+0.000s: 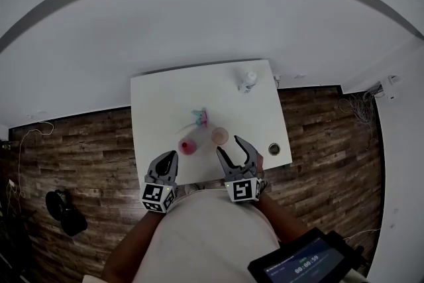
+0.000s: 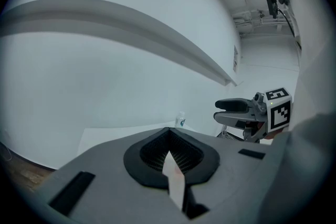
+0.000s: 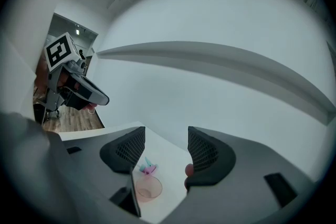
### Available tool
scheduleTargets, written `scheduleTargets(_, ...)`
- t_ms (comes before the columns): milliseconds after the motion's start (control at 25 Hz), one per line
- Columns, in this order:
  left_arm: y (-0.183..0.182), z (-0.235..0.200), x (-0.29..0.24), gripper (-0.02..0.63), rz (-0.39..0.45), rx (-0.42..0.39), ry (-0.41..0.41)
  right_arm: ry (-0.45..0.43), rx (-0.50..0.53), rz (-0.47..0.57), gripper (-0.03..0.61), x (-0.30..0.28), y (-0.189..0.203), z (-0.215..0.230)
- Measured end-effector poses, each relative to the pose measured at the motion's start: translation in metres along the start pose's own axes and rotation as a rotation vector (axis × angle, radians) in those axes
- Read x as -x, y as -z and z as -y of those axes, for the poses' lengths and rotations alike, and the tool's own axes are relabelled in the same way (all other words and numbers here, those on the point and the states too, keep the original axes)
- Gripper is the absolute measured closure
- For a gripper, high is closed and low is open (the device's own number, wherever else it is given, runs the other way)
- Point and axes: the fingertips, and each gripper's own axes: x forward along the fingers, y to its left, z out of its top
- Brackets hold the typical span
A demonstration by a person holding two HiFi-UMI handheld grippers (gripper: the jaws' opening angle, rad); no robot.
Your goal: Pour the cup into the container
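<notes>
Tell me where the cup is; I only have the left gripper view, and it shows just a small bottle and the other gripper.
Observer: A pink cup stands near the table's front edge, just left of the right gripper's tips in the head view.
Operator: Is that gripper holding it?
Observer: No, its jaws are open and empty; the cup sits ahead of them.
Operator: Where would I pour?
Observer: Probably into the small tan container that stands just right of the cup.
</notes>
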Motion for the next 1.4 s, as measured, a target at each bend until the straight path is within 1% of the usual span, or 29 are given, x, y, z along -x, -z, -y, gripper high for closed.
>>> scheduleTargets(360,-0.002,-0.010,0.029,0.604,0.020,0.005,-0.010,0.009,0.000,0.001,0.316,0.008,-0.012,-0.026)
scheduleTargets(560,0.004,-0.020,0.043,0.604,0.005,0.014,-0.014,0.031,-0.002,-0.002,0.316,0.011,-0.017,-0.039)
scheduleTargets(800,0.005,-0.039,0.060,0.604,0.031,0.041,-0.026,0.053,-0.003,-0.008,0.316,0.019,-0.019,-0.058)
scheduleTargets(1080,0.006,-0.042,0.074,0.604,0.047,0.056,-0.002,0.068,-0.005,-0.003,0.316,0.025,-0.026,-0.076)
scheduleTargets(1360,0.017,-0.044,0.089,0.604,0.028,0.068,0.021,0.078,-0.018,-0.006,0.317,0.035,-0.032,-0.095)
scheduleTargets(1400,0.019,-0.044,0.089,0.604,0.026,0.060,0.026,0.080,-0.015,-0.004,0.318,0.036,-0.032,-0.096)
